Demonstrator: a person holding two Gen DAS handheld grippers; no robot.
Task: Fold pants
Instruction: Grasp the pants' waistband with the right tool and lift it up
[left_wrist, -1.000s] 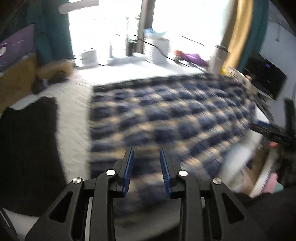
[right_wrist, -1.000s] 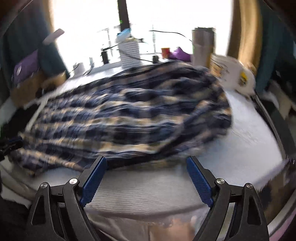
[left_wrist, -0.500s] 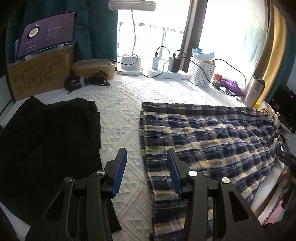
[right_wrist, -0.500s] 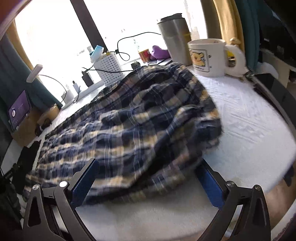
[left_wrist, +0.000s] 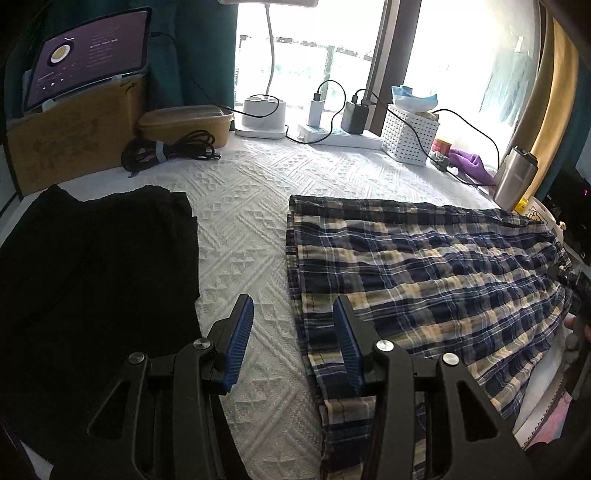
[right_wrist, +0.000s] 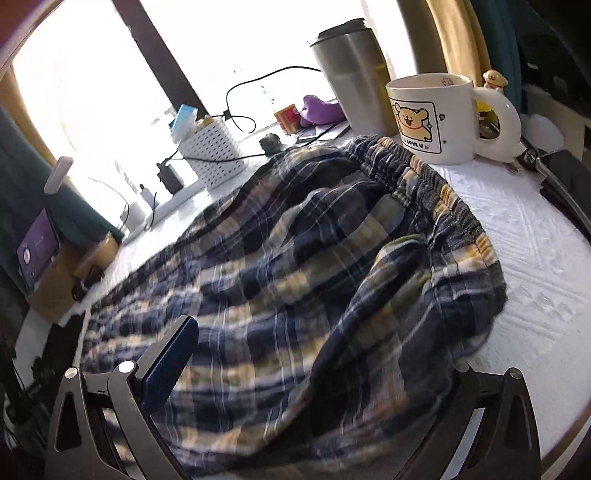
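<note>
Each black gripper (left_wrist: 293, 332) has blue ribbed pads (left_wrist: 240, 347), silver screws.

The left wrist view looks down from above the hem end toward the window; the right wrist view sits low at the waistband. Both share the pants (left_wrist: 424, 280) and basket (right_wrist: 210, 151).

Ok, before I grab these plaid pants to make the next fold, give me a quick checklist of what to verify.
1. Left hand-held gripper open, nothing between its fingers: ok.
2. Right hand-held gripper open wide around the fabric: ok, though one finger is hidden.
3. Plaid pants lying flat: not ok, bunched near the waistband.
4. Black garment apart from the pants: ok.
5. Mug and steel tumbler clear of the cloth: not ok, the waistband lies right beside the mug.
</note>
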